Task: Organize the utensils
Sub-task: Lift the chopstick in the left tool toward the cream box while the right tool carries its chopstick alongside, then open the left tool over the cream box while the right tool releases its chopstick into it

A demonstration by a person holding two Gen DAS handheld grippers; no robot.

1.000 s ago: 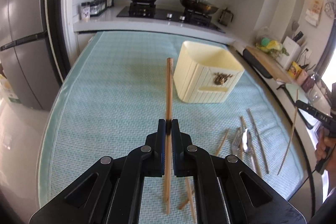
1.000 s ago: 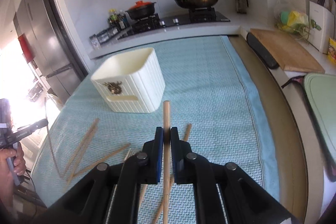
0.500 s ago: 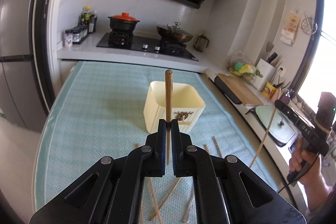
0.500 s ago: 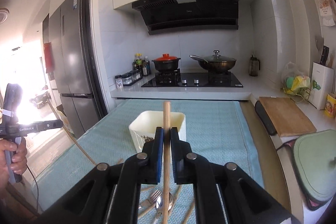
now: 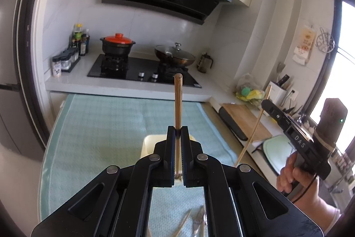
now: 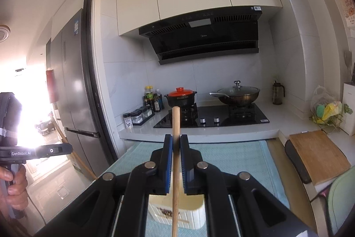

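My left gripper [image 5: 177, 129] pinches a wooden chopstick [image 5: 178, 101] upright, its tip rising past the jaws. My right gripper [image 6: 176, 139] clamps a second chopstick [image 6: 175, 161] the same way. Both hang above the cream utensil holder [image 6: 177, 212] standing on the pale blue mat [image 5: 99, 126]. A fork [image 5: 198, 222] and loose chopsticks [image 5: 185, 222] lie near on the mat.

Cream utensil holder [image 5: 148, 143] mostly hidden behind left tool [image 5: 178, 133]. Loose chopsticks and fork [image 5: 198, 223] cut off at bottom edge. Right-held chopstick [image 6: 176, 148] running out of frame below.
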